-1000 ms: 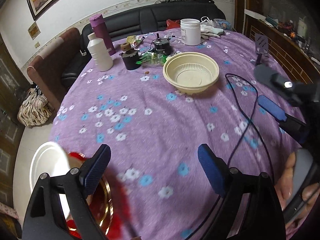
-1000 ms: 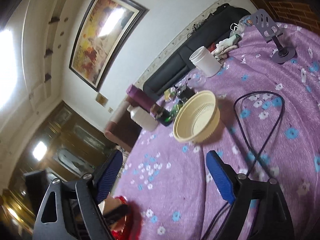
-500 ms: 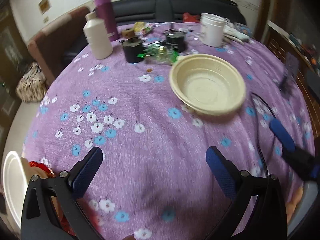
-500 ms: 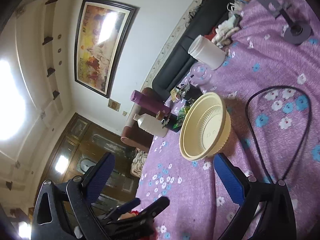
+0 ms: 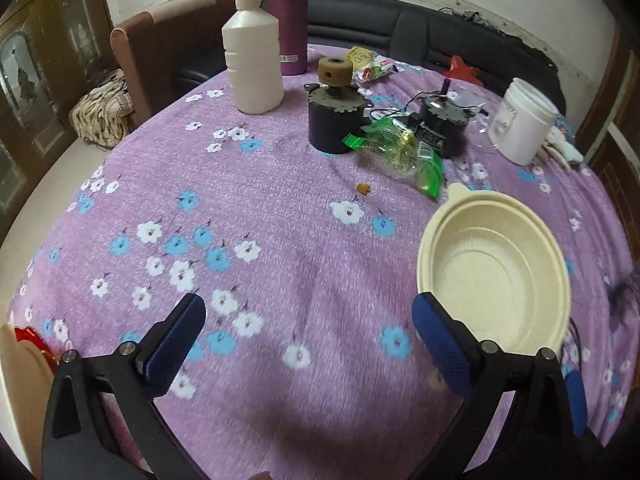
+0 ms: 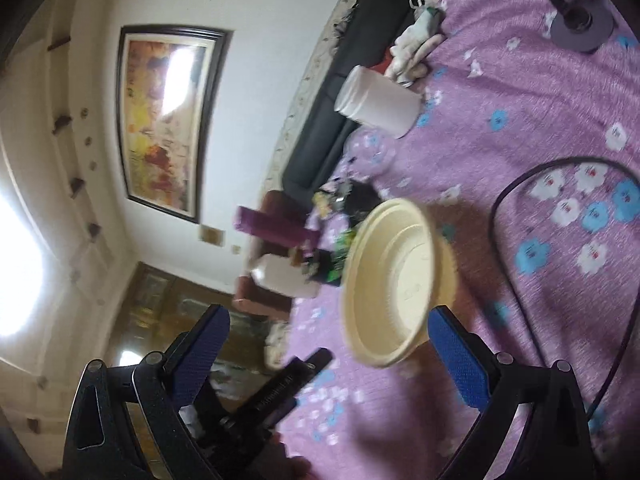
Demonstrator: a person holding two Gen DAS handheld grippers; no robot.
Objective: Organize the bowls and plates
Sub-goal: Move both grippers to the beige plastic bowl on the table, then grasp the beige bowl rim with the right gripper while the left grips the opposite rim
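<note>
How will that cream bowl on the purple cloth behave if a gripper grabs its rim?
The cream bowl looks like thin moulded plastic, so it is probably light and may flex when pinched. Empty and wide-based, it seems unlikely to tip, though it might slide.

A round table (image 5: pixel 280 208) is covered by a purple flowered cloth. A cream bowl (image 5: pixel 494 280) is set near its right edge, while a white bottle (image 5: pixel 252 60), a purple flask (image 5: pixel 288 20) and a white jar (image 5: pixel 522 120) are ranged along the far edge. A black cable (image 6: pixel 520 200) is laid on the cloth beside the bowl.
</note>
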